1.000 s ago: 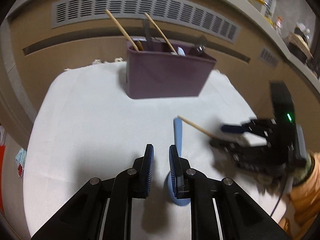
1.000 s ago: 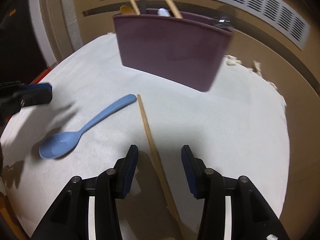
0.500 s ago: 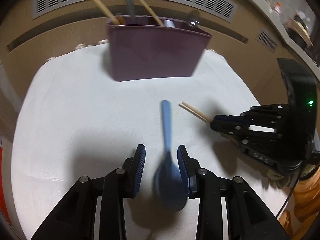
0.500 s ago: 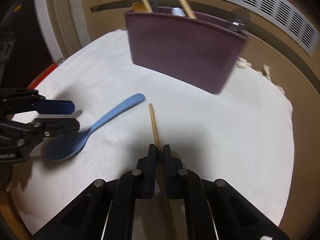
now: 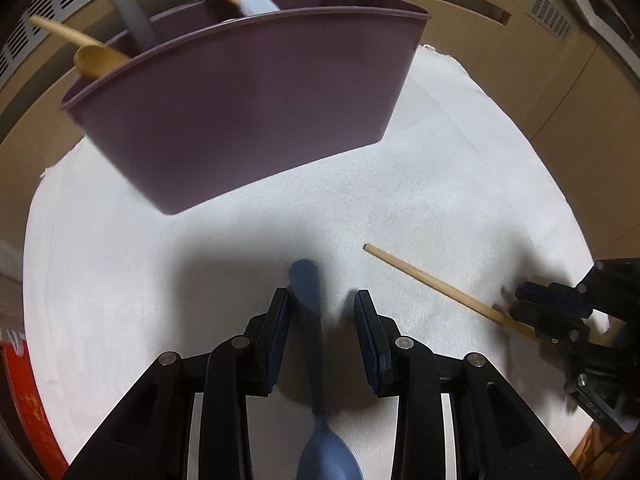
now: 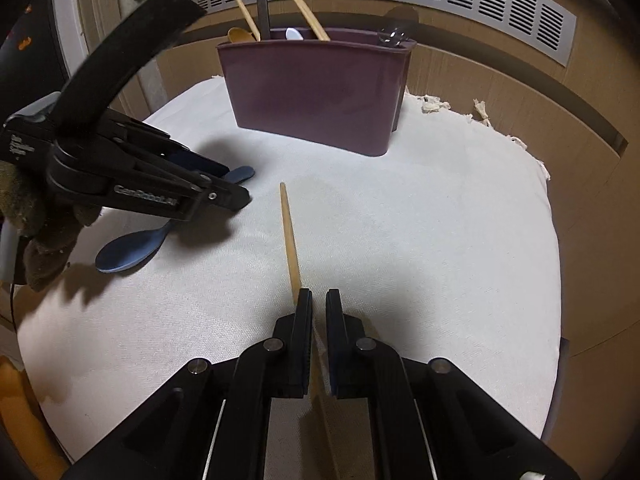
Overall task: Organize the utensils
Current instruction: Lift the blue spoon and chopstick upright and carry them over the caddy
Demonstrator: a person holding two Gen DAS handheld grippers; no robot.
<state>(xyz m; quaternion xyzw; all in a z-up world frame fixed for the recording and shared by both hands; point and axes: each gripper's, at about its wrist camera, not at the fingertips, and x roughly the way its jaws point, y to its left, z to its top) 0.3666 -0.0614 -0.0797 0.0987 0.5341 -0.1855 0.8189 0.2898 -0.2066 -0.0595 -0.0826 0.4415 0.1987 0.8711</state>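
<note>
A blue plastic spoon [image 5: 308, 284] lies on the white cloth, its bowl [image 6: 128, 252] toward me. My left gripper [image 5: 322, 312] straddles the spoon's handle with gaps on both sides, so it is open; the right wrist view shows the left gripper [image 6: 234, 184] low over the spoon. My right gripper [image 6: 318, 304] is shut on the near part of a wooden chopstick [image 6: 290, 236], whose far end points toward the purple utensil caddy [image 6: 320, 88]. In the left wrist view the chopstick [image 5: 432, 284] runs into the right gripper [image 5: 518, 303].
The caddy [image 5: 248, 120] holds wooden utensils, a grey handle, a white spoon and a metal piece. The white cloth [image 6: 440, 220] has a frayed far-right edge. A gloved hand [image 6: 44, 240] holds the left gripper. A vented brown wall stands behind. A red object [image 5: 16, 380] lies at the left.
My right gripper shut on the chopstick and drew back from the caddy. My left gripper widened and moved along the spoon toward the caddy, now straddling the handle.
</note>
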